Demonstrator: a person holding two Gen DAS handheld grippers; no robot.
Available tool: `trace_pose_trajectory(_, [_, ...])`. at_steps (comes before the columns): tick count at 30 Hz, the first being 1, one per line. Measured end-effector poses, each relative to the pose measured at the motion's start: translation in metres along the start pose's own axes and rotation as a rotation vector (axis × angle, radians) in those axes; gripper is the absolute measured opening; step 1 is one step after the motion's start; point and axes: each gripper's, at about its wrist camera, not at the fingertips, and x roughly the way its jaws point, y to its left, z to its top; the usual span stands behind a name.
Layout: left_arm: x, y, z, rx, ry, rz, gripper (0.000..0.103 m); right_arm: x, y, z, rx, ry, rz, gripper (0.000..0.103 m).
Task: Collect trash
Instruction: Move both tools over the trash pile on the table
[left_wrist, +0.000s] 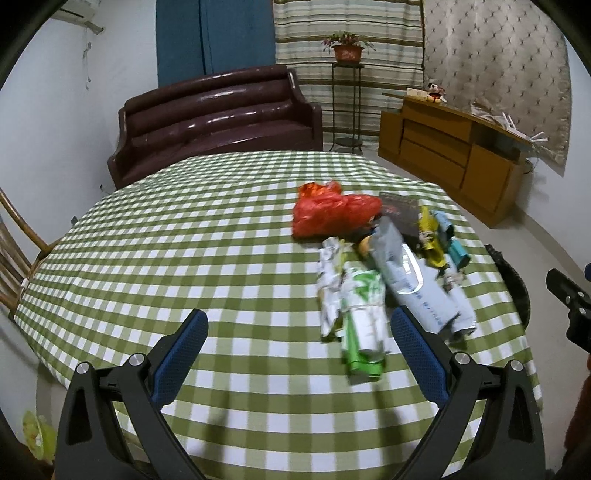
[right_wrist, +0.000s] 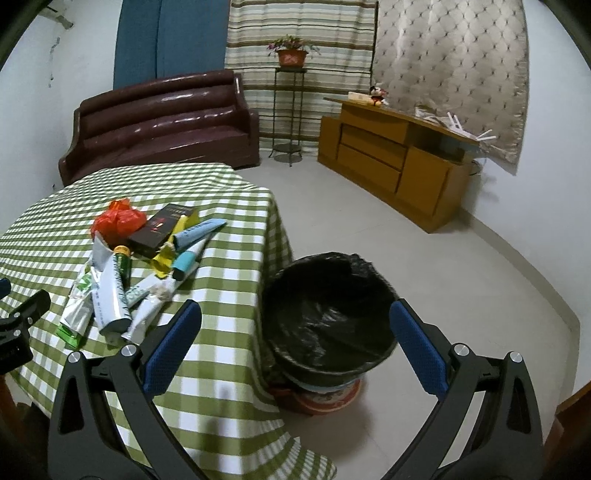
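Observation:
A heap of trash lies on the green-checked table (left_wrist: 184, 258): a red plastic bag (left_wrist: 332, 212), a dark box (left_wrist: 400, 210), a green-white wrapper (left_wrist: 360, 325), a grey-white tube (left_wrist: 417, 288) and a yellow wrapper (left_wrist: 430, 240). The heap also shows in the right wrist view, with the red bag (right_wrist: 118, 219), the dark box (right_wrist: 162, 229) and several tubes (right_wrist: 110, 295). My left gripper (left_wrist: 299, 339) is open and empty, just short of the green-white wrapper. My right gripper (right_wrist: 295, 332) is open and empty, above a bin with a black liner (right_wrist: 328, 314) beside the table.
A brown sofa (left_wrist: 214, 118) stands behind the table, a wooden cabinet (right_wrist: 391, 162) at the right wall, and a plant stand (right_wrist: 290, 110) between them. A wooden chair (left_wrist: 14, 258) is at the table's left. The table edge (right_wrist: 273, 236) drops next to the bin.

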Motion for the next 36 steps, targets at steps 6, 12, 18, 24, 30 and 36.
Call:
trace_pose_trajectory(6, [0.013,0.014,0.0,-0.005,0.033,-0.009,0.096,0.007,0.012,0.002,-0.008,0.026,0.005,0.094])
trace_pose_trajectory(12, [0.024,0.02,-0.002,0.011,0.052,-0.018,0.096,0.017,0.03,0.004,-0.008,0.059,0.051,0.08])
trace_pose_trajectory(18, [0.028,0.033,0.0,0.016,0.045,0.008,0.095,0.014,0.072,0.013,-0.067,0.05,0.156,0.078])
trace_pose_trajectory(24, [0.032,0.051,-0.002,0.0,0.057,0.031,0.075,0.017,0.112,0.017,-0.142,0.06,0.229,0.078])
trace_pose_trajectory(30, [0.036,0.069,-0.006,-0.033,0.072,0.037,0.075,0.032,0.133,0.013,-0.181,0.1,0.21,0.069])
trace_pose_trajectory(36, [0.04,0.077,-0.007,-0.054,0.083,0.013,0.075,0.045,0.141,0.008,-0.193,0.134,0.207,0.053])
